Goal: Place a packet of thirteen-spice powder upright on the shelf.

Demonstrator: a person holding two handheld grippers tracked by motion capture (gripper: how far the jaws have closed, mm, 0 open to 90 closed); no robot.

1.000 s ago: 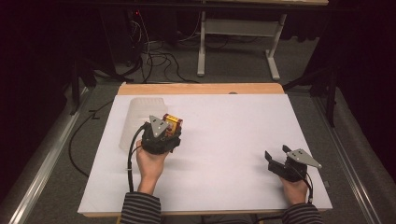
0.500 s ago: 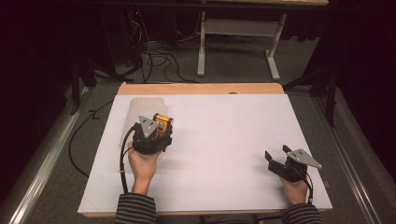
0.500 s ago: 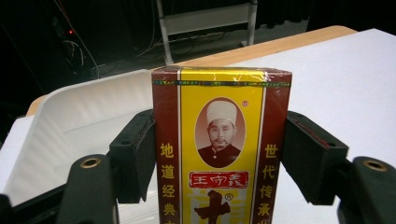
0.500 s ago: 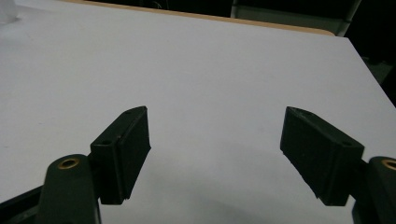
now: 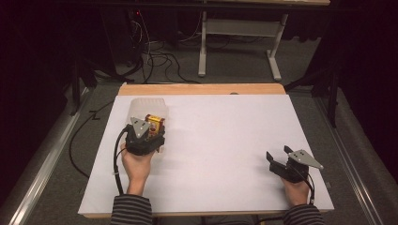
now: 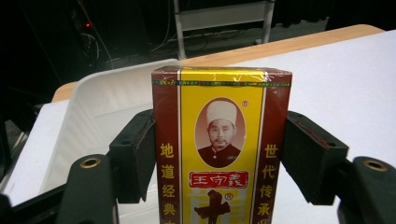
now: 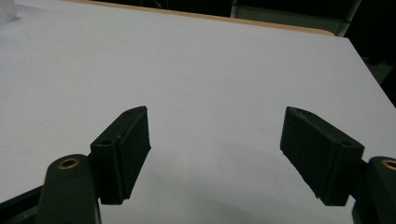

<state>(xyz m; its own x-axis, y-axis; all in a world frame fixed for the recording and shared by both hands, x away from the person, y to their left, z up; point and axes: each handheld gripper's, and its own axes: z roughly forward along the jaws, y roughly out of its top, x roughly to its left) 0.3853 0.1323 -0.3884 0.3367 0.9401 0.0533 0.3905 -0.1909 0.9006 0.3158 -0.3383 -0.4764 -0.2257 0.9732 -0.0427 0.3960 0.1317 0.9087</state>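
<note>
The left gripper [image 5: 149,127] is being held clamped on a box [image 6: 219,144], both pads pressed flat against its narrow sides. The box is being carried upright, just short of the near rim of a white tub [image 6: 100,100] at the table's far left corner. For the step to go well, the box is best kept level and brought fully over the tub's rim before the grip is eased; a release on the rim would likely be tipping it out. The box is being seen as tall and slim, with a yellow front, dark red side bands, a round portrait and red characters. The right gripper [image 7: 215,154] is being held well away from the tub, pads wide apart, with nothing between them, over bare white table [image 7: 196,70].
</note>
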